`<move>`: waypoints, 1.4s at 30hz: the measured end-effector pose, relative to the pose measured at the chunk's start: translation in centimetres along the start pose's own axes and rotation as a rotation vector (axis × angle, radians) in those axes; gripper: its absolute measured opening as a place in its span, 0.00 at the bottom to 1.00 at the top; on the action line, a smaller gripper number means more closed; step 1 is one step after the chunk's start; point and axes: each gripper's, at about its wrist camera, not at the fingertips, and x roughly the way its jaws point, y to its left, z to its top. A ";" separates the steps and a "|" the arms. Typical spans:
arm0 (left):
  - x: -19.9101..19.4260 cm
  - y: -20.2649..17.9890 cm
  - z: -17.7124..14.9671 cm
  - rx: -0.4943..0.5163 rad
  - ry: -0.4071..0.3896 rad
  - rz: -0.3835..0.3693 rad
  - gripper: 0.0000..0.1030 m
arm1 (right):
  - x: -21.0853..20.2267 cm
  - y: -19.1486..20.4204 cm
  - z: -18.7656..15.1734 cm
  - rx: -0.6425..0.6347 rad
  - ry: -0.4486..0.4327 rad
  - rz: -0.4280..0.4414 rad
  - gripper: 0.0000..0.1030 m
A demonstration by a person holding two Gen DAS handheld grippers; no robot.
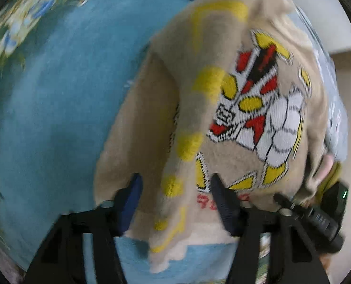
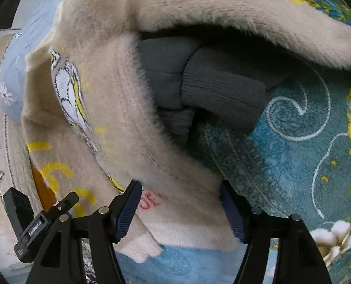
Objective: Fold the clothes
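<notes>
Left gripper (image 1: 175,184): jaws parted, beige sweater (image 1: 234,94) hem lying loose between them at lower centre, over blue carpet (image 1: 45,118). Right gripper (image 2: 179,189): jaws wide, sweater (image 2: 128,130) hem between, unpinched; grey cuff (image 2: 222,94) centre frame.

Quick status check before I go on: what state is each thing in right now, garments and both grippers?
Beige fuzzy sweater with robot graphic: lifted and bunched, not yet folded, hem hanging between both grippers' fingers.
Grey ribbed-cuff garment: lying crumpled on the carpet, partly under the sweater.
Blue patterned carpet: flat beneath everything.
Left gripper: fingers apart around the sweater hem; grip unclear.
Right gripper: fingers apart around the hem; grip unclear.
</notes>
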 end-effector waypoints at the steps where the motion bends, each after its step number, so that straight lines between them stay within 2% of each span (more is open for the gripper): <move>1: -0.3 0.5 0.1 -0.024 -0.007 0.001 0.17 | -0.5 -0.2 -0.3 0.005 0.000 -0.004 0.51; 2: -0.8 1.0 0.2 -0.037 -0.018 0.007 0.10 | -1.1 -0.3 -0.8 0.012 0.003 -0.002 0.39; 5: -3.0 2.2 0.9 0.002 -0.057 0.033 0.07 | -2.8 0.0 -2.5 0.039 0.013 0.036 0.21; 8: -5.3 2.6 2.0 0.135 -0.096 0.138 0.07 | -4.7 0.1 -4.1 0.051 0.015 0.081 0.15; 11: -7.5 3.5 4.6 0.256 -0.150 0.284 0.07 | -7.3 -2.1 -6.1 0.041 0.017 0.093 0.14; 12: -8.0 4.0 5.8 0.259 -0.162 0.308 0.07 | -8.0 -2.8 -6.6 0.038 0.019 0.097 0.13; 14: -9.0 4.9 8.4 0.255 -0.183 0.347 0.09 | -6.3 -0.9 -7.2 0.029 0.022 0.094 0.11; 17: -9.0 6.4 10.9 0.172 -0.192 0.363 0.19 | -4.4 0.9 -6.6 0.024 0.027 0.076 0.11; 20: -8.9 7.8 13.3 0.085 -0.199 0.376 0.22 | -4.8 0.9 -6.2 0.047 0.018 0.066 0.11; 21: -9.0 8.1 13.2 0.054 -0.212 0.349 0.25 | -4.8 1.2 -5.9 0.053 0.011 0.066 0.11; 23: -9.1 8.7 12.9 -0.008 -0.239 0.285 0.36 | -4.6 2.1 -5.1 0.050 -0.005 0.061 0.11; 25: -8.7 9.0 11.6 -0.041 -0.239 0.184 0.42 | -4.1 3.3 -4.2 0.045 -0.020 0.055 0.11; 27: -7.5 9.2 9.8 -0.065 -0.211 0.078 0.50 | -4.3 3.7 -3.1 0.045 -0.034 0.056 0.11; 29: -5.2 9.0 7.7 -0.069 -0.137 0.021 0.54 | -2.8 4.9 -1.3 0.051 -0.055 0.038 0.15; 31: -2.5 8.7 5.6 -0.062 -0.059 0.011 0.54 | -0.7 6.4 0.6 0.062 -0.075 0.014 0.15; 32: -1.2 8.5 4.5 -0.058 -0.021 0.008 0.54 | 0.1 6.8 1.2 0.075 -0.081 0.003 0.19; 33: -0.1 8.4 3.7 -0.061 0.012 0.002 0.54 | 0.6 7.0 1.7 0.089 -0.086 -0.009 0.26; 34: 1.1 8.2 2.8 -0.064 0.046 -0.004 0.54 | 0.6 6.9 1.9 0.107 -0.090 -0.021 0.45; 35: 1.9 8.0 2.3 -0.065 0.065 -0.013 0.54 | 1.1 7.1 2.4 0.123 -0.091 -0.027 0.56; 38: 3.4 7.6 1.5 -0.067 0.081 -0.025 0.54 | 2.6 7.6 3.4 0.129 -0.061 -0.012 0.56; 42: 5.0 7.6 1.6 -0.104 0.107 -0.025 0.54 | 5.1 9.4 4.3 0.093 0.002 -0.038 0.56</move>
